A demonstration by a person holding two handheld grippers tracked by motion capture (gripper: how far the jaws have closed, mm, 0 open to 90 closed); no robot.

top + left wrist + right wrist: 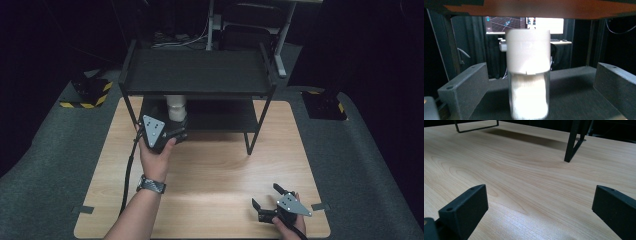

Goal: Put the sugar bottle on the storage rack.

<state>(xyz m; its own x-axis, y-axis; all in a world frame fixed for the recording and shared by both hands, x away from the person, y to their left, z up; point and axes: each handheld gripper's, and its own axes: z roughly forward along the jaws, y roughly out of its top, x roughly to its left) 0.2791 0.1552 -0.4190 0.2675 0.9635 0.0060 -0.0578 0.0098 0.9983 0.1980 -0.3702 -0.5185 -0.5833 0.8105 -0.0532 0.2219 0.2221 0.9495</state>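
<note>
White-capped jar [527, 75] between wide left fingers [464, 92], base cut off; right fingers [464, 210] wide.

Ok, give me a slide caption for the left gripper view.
Open jaws of the left gripper flank an upright white-capped jar standing on the rack's lower shelf.

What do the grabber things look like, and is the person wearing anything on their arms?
Both are black with two blocky jaws. The left gripper and right gripper each carry a grey three-cornered plate on top and trail a black cable. The jaw tips have small screw holes. The left wrist wears a dark watch; the forearms show no sleeves.
</note>
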